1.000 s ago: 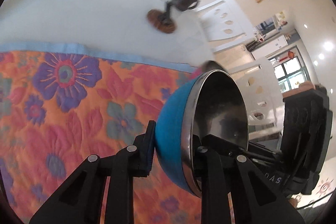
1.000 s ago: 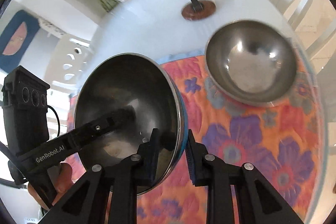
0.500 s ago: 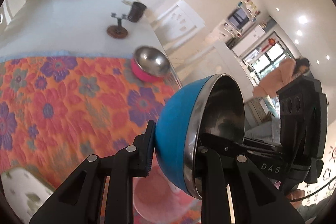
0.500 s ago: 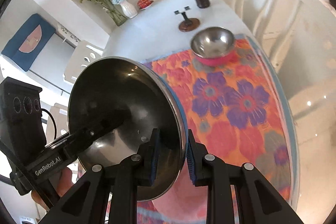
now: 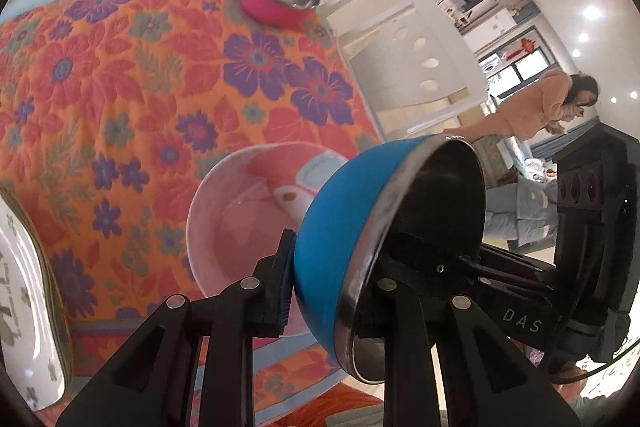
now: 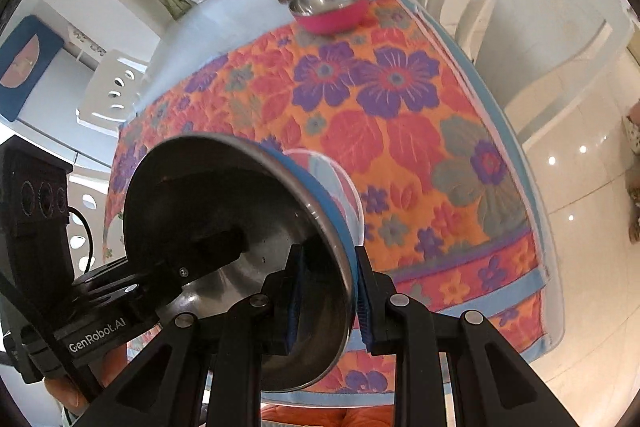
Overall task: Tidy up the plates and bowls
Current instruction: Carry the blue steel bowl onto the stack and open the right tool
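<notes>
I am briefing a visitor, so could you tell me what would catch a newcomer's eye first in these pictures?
First, the blue bowl with a steel inside, held on its side between the left gripper and right gripper, each clamping the rim. Below it, a pink plate lies on the bright floral cloth; a pink steel bowl stands at its far end.

"DAS" was printed in white on the right claw (image 5: pixel 516 319) body, seen from the left wrist. "GenRobot.AI" was printed on the left claw (image 6: pixel 98 337) body, seen from the right wrist. Nothing else legible.
</notes>
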